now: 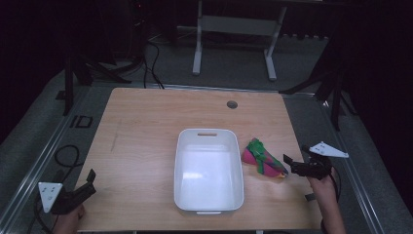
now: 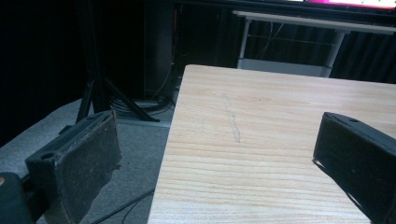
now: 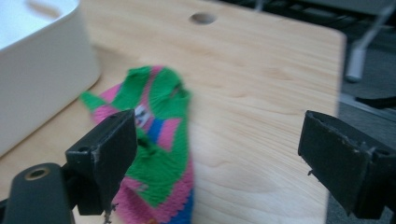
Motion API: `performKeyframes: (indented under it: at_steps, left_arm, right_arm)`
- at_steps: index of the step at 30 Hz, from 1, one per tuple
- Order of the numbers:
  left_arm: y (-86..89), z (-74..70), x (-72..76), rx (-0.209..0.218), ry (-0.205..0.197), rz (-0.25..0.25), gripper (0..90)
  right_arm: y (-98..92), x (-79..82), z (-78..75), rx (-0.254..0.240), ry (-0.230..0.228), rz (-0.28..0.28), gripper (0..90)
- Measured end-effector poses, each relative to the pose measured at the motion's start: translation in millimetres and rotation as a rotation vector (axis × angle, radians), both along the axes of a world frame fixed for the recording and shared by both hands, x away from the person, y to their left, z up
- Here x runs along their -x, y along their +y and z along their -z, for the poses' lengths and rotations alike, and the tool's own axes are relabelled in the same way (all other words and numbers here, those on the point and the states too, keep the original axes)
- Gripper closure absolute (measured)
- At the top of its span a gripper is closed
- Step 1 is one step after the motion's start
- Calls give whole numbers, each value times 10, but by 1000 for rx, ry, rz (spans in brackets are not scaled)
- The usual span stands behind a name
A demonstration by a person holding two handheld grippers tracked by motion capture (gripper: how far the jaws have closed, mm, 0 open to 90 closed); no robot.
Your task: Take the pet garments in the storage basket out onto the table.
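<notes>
Sock (image 1: 263, 159) flat on bench (image 1: 146, 126), just right of white bin (image 1: 208, 204), touching or nearly touching its wall. Right claw (image 1: 290, 164) just right of sock, jaws wide apart, nothing between. Left claw (image 1: 90, 183) far left of bin, jaws apart, empty. Risks: shallow pinch slipping off loose knit; snagging bin rim on transfer; nudging bin sideways.

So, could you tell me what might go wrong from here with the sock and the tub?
The right hand-held gripper is open, with the sock off toward its left jaw, so closing may miss it or pinch only an edge. The sock lies close beside the white tub, so a jaw might knock the tub's wall.
</notes>
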State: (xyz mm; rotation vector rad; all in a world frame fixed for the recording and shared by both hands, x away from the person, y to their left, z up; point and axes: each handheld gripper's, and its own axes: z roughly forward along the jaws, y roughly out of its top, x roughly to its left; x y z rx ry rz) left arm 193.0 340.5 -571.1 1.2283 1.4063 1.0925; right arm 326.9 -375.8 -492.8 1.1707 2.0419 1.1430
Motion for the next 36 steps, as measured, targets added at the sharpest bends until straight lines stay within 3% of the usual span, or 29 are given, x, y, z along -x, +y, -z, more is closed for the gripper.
performKeyframes:
  at_steps: [3,4,6,14,17,23,30,36]
  left_arm:
    - [1,0,1,-2,2,0,12]
    - [1,0,1,-2,2,0,12]
    - [0,-1,-1,-1,2,-1,12]
    - [-2,0,0,-5,2,-1,12]
    - [-5,-1,1,-6,0,-2,12]
    - [-5,-1,1,-8,-1,-2,12]
    - [-4,0,2,-8,-1,0,12]
    - [-7,0,2,-8,-2,-1,12]
  right_arm:
    - [-102,108,69,-43,-53,67,116]
    - [-102,108,69,-43,-53,67,116]
    - [-198,223,145,-86,-86,130,118]
    - [-397,543,393,-134,-104,293,124]
    - [-418,611,475,-144,-92,317,124]
    - [-407,722,598,-159,-120,379,124]
    - [-448,767,626,-185,-166,442,124]
    - [-431,759,637,-161,-168,456,124]
